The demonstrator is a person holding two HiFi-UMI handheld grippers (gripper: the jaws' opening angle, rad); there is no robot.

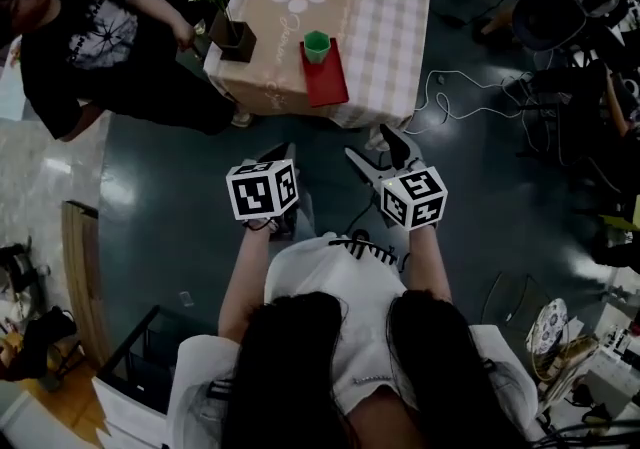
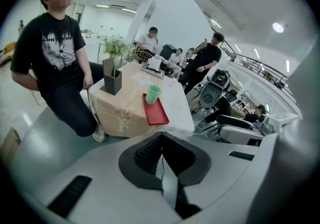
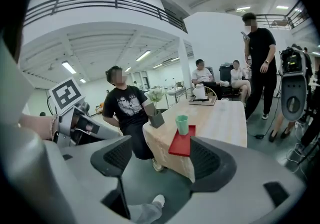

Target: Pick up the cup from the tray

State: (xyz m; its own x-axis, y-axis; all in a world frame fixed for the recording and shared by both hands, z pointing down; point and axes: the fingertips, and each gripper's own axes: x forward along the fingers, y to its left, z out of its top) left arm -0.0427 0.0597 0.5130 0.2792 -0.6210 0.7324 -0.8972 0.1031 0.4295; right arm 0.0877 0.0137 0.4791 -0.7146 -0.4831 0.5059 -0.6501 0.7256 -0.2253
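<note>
Approach stage, seen before any contact. The green cup (image 1: 317, 46) stands upright on the far end of the red tray (image 1: 328, 85), which lies at the near edge of the table (image 1: 385, 22). That table wears a beige and checked cloth. A dark square vase of white flowers (image 1: 232, 32) sits at the table's near left corner, apart from the tray, and a person in a black T-shirt (image 1: 85, 47) stands close against the table's left side. Both hand-held grippers are over the dark floor, well short of the table. The right gripper (image 3: 162, 159) has its jaws spread wide with nothing between the pads. Its own view shows the cup and tray far off through the gap, roughly centred, so this gripper appears to be the one lined up for the pick. The left gripper (image 2: 161, 153) has its jaws pressed together and empty, with the table lying ahead and above them in its view. No step of the pick itself is yet done: the cup is untouched on the tray. The next move probably calls for carrying the open right gripper forward to the table's near edge and levelling it at the height of the cup wall. One jaw would pass on each side of the cup before closing. The cup looks light and slightly tapered, so a firm mid-height grip and a straight lift should leave the tray undisturbed on the table. The vase at the table's corner should be given room.
</note>
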